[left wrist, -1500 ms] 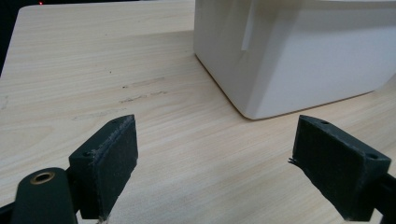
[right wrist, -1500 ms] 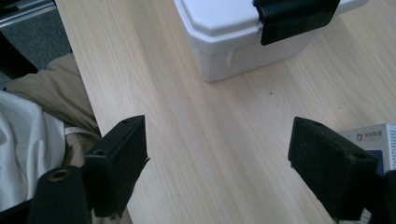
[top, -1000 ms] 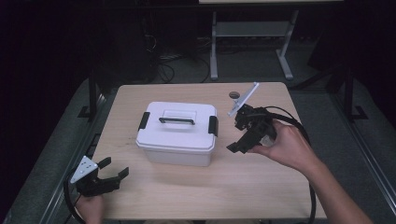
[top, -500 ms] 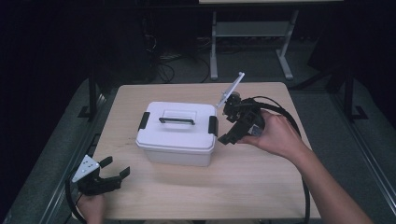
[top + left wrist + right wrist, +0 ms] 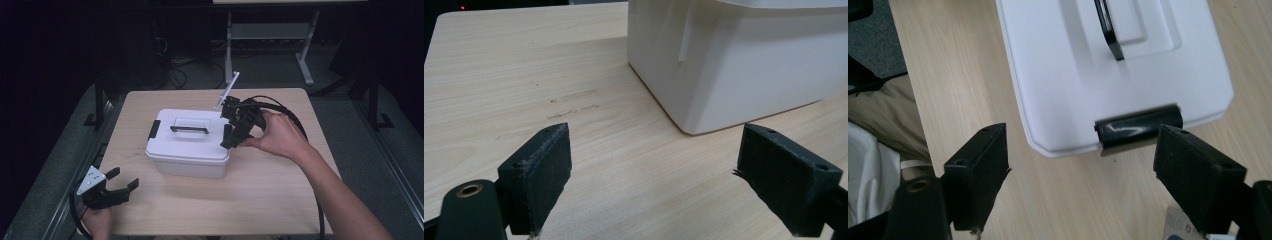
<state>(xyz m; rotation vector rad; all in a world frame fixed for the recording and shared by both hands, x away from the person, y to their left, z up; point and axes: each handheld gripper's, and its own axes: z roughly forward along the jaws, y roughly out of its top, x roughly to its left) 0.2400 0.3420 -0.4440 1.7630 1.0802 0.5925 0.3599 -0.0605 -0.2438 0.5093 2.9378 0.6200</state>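
On the light wooden tabletop [image 5: 280, 200] sits a white plastic storage box [image 5: 189, 144] with a black carry handle [image 5: 189, 129] on its lid, near the middle. Above its right end hovers the right tool [image 5: 231, 136], jaws spread wide just over the black side latch [image 5: 1138, 128]. Near the front left corner, the left tool [image 5: 120, 185] rests with jaws wide, holding nothing.

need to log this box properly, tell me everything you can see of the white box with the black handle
The white box looks like smooth plastic, rectangular with rounded corners. Its lid is on, with a black handle lying flat in a recess and a black latch at each end. It sits upright mid-table. The right gripper, jaws open, hovers at its right latch; contact is unclear.
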